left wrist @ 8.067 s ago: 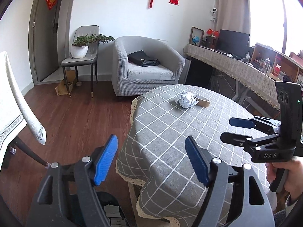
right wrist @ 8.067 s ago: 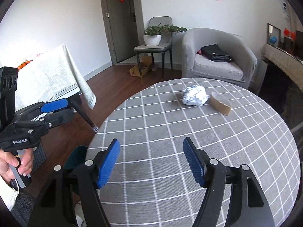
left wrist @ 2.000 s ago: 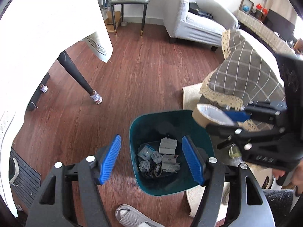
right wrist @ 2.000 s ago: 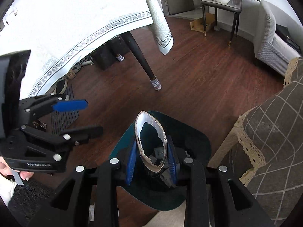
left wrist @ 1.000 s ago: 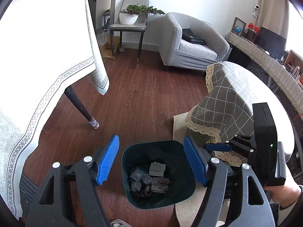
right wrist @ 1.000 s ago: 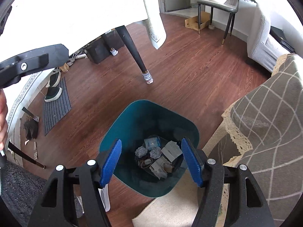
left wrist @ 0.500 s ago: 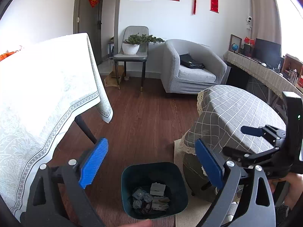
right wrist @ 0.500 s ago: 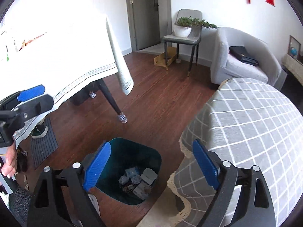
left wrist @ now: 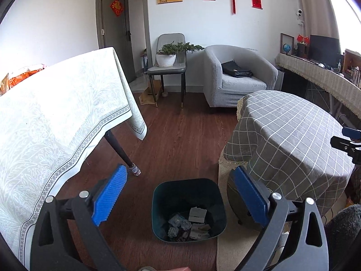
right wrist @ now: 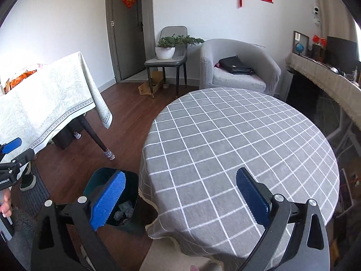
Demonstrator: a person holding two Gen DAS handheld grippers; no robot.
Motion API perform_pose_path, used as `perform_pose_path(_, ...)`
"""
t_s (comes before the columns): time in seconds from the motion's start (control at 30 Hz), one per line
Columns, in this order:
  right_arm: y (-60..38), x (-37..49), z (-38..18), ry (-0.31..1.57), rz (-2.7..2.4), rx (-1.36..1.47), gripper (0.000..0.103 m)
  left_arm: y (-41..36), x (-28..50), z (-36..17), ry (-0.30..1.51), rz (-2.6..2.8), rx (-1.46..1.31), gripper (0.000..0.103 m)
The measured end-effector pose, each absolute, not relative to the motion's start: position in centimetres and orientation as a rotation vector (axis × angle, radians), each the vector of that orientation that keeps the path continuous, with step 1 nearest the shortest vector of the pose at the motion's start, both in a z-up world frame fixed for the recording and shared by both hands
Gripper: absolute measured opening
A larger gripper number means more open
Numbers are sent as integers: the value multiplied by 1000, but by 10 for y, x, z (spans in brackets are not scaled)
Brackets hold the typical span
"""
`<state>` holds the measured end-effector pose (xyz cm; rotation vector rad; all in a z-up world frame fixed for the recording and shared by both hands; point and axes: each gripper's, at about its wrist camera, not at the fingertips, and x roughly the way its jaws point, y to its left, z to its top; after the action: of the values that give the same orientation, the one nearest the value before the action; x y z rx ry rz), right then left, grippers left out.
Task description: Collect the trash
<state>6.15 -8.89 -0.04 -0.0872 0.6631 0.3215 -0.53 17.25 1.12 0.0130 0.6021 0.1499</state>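
Observation:
A dark teal trash bin [left wrist: 188,210] stands on the wood floor beside the round table, with crumpled paper and scraps [left wrist: 191,224] in its bottom. It also shows in the right wrist view [right wrist: 112,201]. My left gripper [left wrist: 180,196] is open and empty, held above the bin. My right gripper [right wrist: 180,199] is open and empty, held above the near edge of the round table with the grey checked cloth [right wrist: 239,140]. No trash shows on that cloth.
A table with a white patterned cloth [left wrist: 56,122] stands at the left, its dark leg [left wrist: 123,153] near the bin. A grey armchair [left wrist: 237,76] with a black bag, a chair with a potted plant [left wrist: 169,56] and a long sideboard [left wrist: 320,76] stand beyond.
Both grippers have risen and tilted up from the bin. The right gripper, which had let the paper scrap go into the bin, now looks over the round table.

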Motion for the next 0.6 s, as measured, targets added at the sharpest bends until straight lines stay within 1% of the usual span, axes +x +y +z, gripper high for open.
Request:
perform_pose_path(0.17, -123, 34, 0, 645, 266, -84, 99, 167, -19, 6, 612, 163, -13, 98)
perform_pose_path(0.3, -142, 30, -6, 649, 249, -43, 99, 164, -23, -8, 644, 169, -1, 98)
perform_pose_path(0.6, -145, 27, -7, 628, 303, -7, 99, 162, -29, -10, 654, 163, 2, 98)
